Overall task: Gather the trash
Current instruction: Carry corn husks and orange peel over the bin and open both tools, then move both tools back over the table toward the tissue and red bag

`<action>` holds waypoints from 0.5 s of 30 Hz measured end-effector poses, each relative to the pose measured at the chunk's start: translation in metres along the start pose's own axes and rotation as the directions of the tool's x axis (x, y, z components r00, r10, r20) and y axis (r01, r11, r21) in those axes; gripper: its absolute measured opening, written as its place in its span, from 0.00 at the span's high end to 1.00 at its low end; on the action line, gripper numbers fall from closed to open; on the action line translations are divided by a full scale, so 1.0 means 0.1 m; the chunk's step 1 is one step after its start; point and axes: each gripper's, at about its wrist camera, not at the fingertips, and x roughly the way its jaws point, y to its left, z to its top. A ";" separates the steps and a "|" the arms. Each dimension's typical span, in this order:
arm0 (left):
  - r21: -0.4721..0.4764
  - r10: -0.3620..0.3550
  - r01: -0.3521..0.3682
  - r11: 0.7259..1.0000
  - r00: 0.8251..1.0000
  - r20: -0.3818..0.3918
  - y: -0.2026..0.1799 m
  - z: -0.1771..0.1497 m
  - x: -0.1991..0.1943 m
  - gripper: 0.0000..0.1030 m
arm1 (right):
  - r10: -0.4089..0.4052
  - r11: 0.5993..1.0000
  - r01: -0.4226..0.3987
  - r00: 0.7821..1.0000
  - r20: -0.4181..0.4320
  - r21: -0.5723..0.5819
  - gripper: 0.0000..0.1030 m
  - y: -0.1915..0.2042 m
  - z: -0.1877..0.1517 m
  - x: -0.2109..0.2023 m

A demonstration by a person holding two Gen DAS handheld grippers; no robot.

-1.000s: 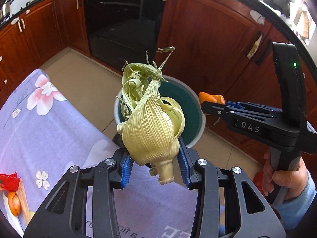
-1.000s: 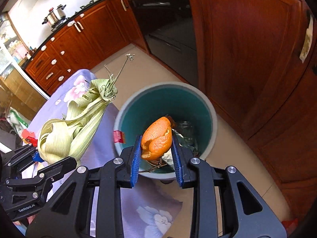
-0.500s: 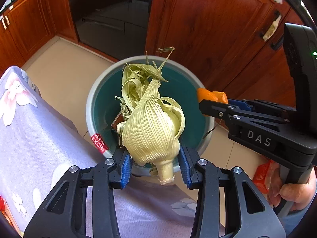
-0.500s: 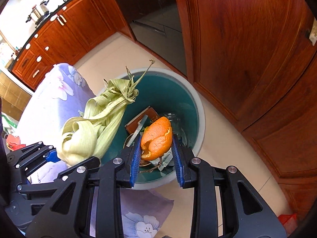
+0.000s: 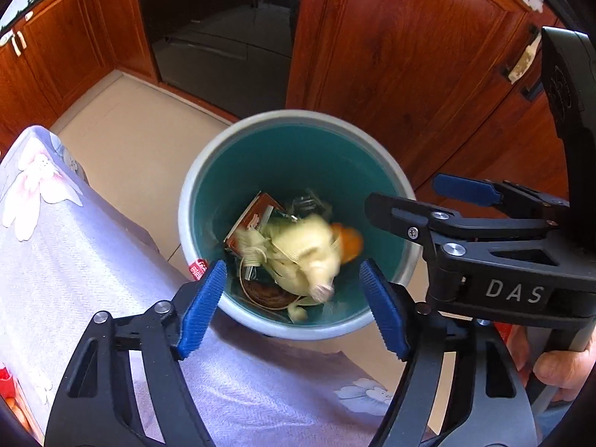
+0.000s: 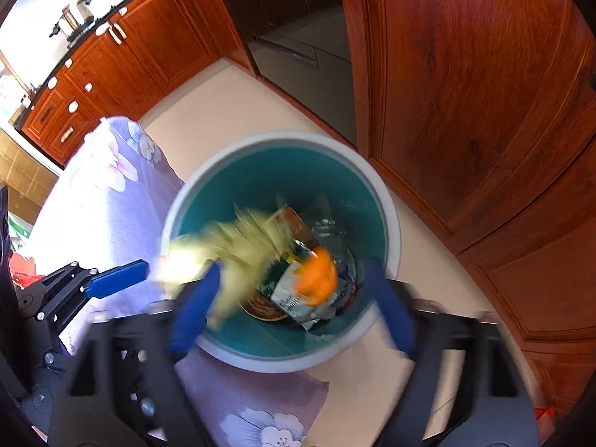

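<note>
Hovering over the teal bin (image 5: 208,171), your left gripper (image 5: 292,309) has its blue pads spread wide with nothing between them, and your right gripper (image 6: 294,309) is likewise released and blurred. You can see the pale corn husk (image 5: 305,253) smeared inside the bin's mouth, the orange peel (image 6: 316,275) just beside it, above wrappers at the bottom. Your lilac floral tablecloth (image 5: 67,260) touches the bin's rim.

Between the spread fingers, the corn husk (image 5: 305,257) and orange peel (image 6: 316,279) are smearing into blur inside the bin (image 5: 208,164); the right gripper's fingers (image 6: 193,309) are blurring too.
</note>
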 end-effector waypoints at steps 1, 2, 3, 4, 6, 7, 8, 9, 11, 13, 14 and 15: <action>-0.006 -0.005 0.005 1.000 1.000 0.000 0.02 -0.01 -0.03 0.22 | 0.002 1.000 -0.002 1.000 -0.005 0.001 0.17 0.02 0.01 -0.01; -0.013 -0.005 0.005 1.000 1.000 0.000 0.04 -0.01 -0.06 0.18 | 0.005 1.000 -0.005 1.000 -0.011 0.005 0.15 0.03 0.01 -0.02; -0.017 -0.003 0.003 1.000 1.000 0.003 0.05 -0.02 -0.09 0.14 | 0.002 1.000 -0.001 1.000 -0.012 0.009 0.13 0.04 0.02 -0.03; -0.018 -0.001 0.001 1.000 1.000 0.012 0.06 -0.03 -0.13 0.11 | -0.001 1.000 0.001 1.000 -0.010 0.009 0.13 0.06 0.01 -0.05; -0.019 0.008 -0.007 1.000 0.999 0.036 0.07 -0.06 -0.20 0.06 | -0.007 1.000 0.007 1.000 -0.008 0.000 0.12 0.10 0.01 -0.09; -0.019 0.011 -0.010 1.000 0.999 0.046 0.07 -0.08 -0.24 0.06 | -0.014 1.000 0.014 1.000 -0.007 -0.007 0.11 0.11 0.01 -0.11; -0.021 0.011 -0.010 1.000 0.999 0.050 0.08 -0.08 -0.27 0.05 | -0.018 1.000 0.018 1.000 -0.005 -0.015 0.11 0.13 0.00 -0.14; -0.023 0.009 -0.007 1.000 0.999 0.052 0.08 -0.10 -0.30 0.05 | -0.019 1.000 0.019 1.000 -0.003 -0.021 0.11 0.15 -0.01 -0.15; -0.026 0.005 -0.004 1.000 0.998 0.056 0.11 -0.12 -0.35 0.05 | -0.022 0.999 0.021 1.000 -0.002 -0.027 0.11 0.18 -0.02 -0.19; -0.024 0.010 -0.008 1.000 0.998 0.059 0.12 -0.15 -0.39 0.04 | -0.020 0.999 0.021 1.000 0.001 -0.028 0.11 0.21 -0.02 -0.23; -0.024 0.012 -0.010 1.000 0.998 0.060 0.12 -0.17 -0.42 0.04 | -0.020 0.999 0.020 1.000 0.003 -0.028 0.11 0.21 -0.03 -0.24; -0.023 0.013 -0.012 1.000 0.998 0.062 0.13 -0.17 -0.44 0.04 | -0.021 0.999 0.021 1.000 0.005 -0.028 0.11 0.22 -0.05 -0.27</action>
